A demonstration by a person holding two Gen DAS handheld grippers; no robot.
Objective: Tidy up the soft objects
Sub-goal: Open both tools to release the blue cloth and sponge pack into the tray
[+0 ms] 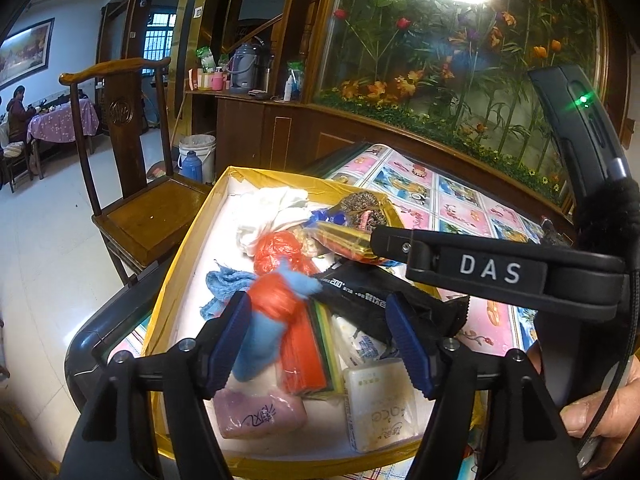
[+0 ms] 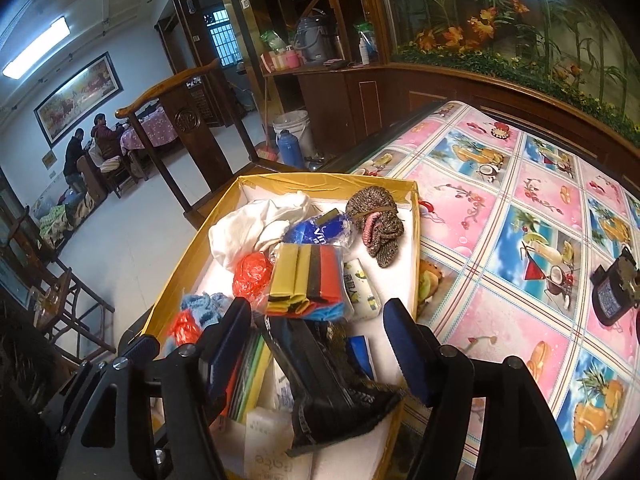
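Note:
A yellow-rimmed box [image 1: 192, 240] [image 2: 320, 178] with a white floor holds the soft things. My left gripper [image 1: 318, 344] stands open over its near end, and a blue cloth roll bound in orange plastic [image 1: 268, 320] lies against its left pad. Coloured sheets [image 1: 308, 352], a white tissue pack [image 1: 380, 404] and a pink one [image 1: 260, 416] lie below. My right gripper [image 2: 316, 344] is open above a black packet [image 2: 324, 392]. Farther in lie a white cloth [image 2: 256, 224], an orange bag [image 2: 250, 272], a pack of coloured rolls [image 2: 308, 276] and a knitted hat [image 2: 376, 228].
The box sits at the left edge of a table with a pink and blue patterned cover [image 2: 500, 240]. A small black device [image 2: 612, 292] stands at the cover's right. A wooden chair [image 1: 140, 216] stands just left of the box. A hand [image 1: 600, 412] holds the right gripper.

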